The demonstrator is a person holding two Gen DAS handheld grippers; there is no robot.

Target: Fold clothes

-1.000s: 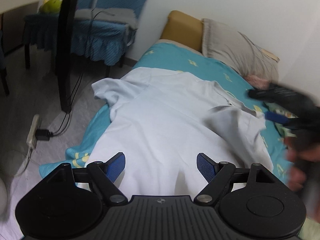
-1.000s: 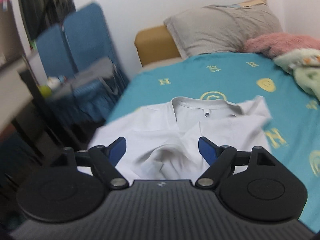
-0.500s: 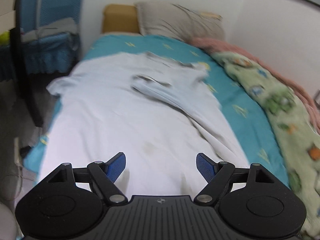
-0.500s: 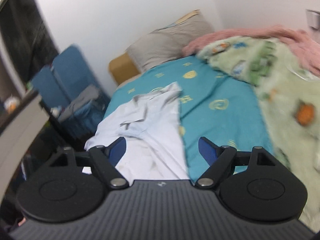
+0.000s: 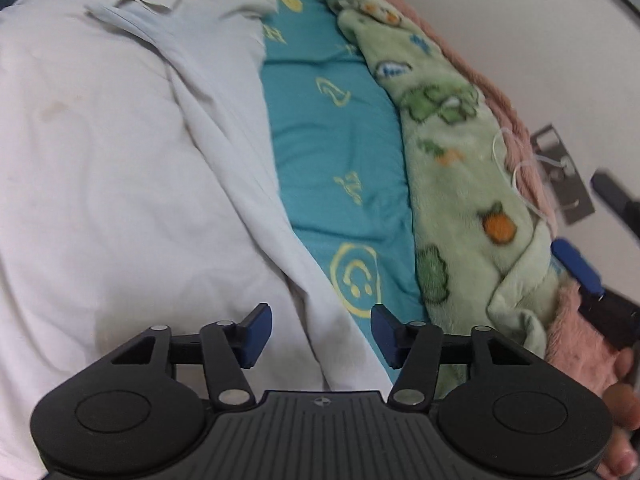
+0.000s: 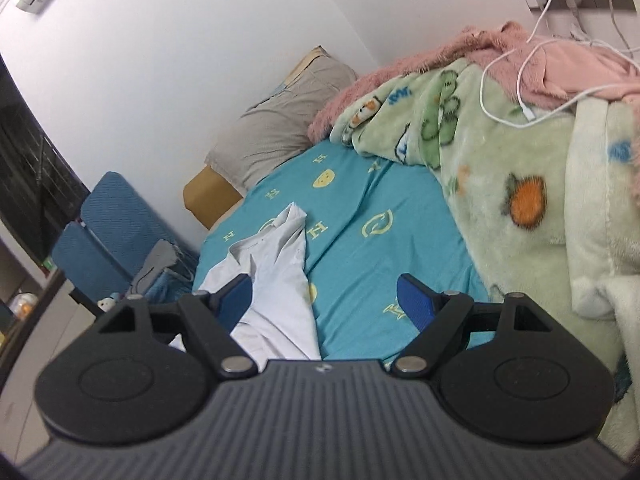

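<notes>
White shirt point(image 5: 120, 168) lies spread lengthwise on the teal sheet point(image 5: 340, 152), collar at the far end, hem near. Its right side is already turned inward: sleeve point(image 5: 224, 12) lies over the chest and a long crease runs down the right edge to the near hem corner. In the right wrist view the shirt point(image 6: 276, 280) reads as a narrow strip, left of the green blanket point(image 6: 520, 184) and pink blanket point(image 6: 560, 60).

Left gripper point(image 5: 322, 334) is spread wide, nothing between the fingers, hovering above the near right hem corner where the fold edge meets the sheet. Right gripper point(image 6: 324, 300) is likewise spread and empty, held up over the bed's near right, off the cloth. It also shows at the right edge of the left view point(image 5: 576, 264), with the hand point(image 5: 618, 400) below it.

Judgement: mid-fold, one lengthwise side in, shirt not yet a compact stack. Can't tell whether this is a regrip or a release after laying the side. Left half isn't fully visible.

Any next grab on this thin cloth calls for a low approach and pinching both layers at the hem, or the fold will slide apart.
</notes>
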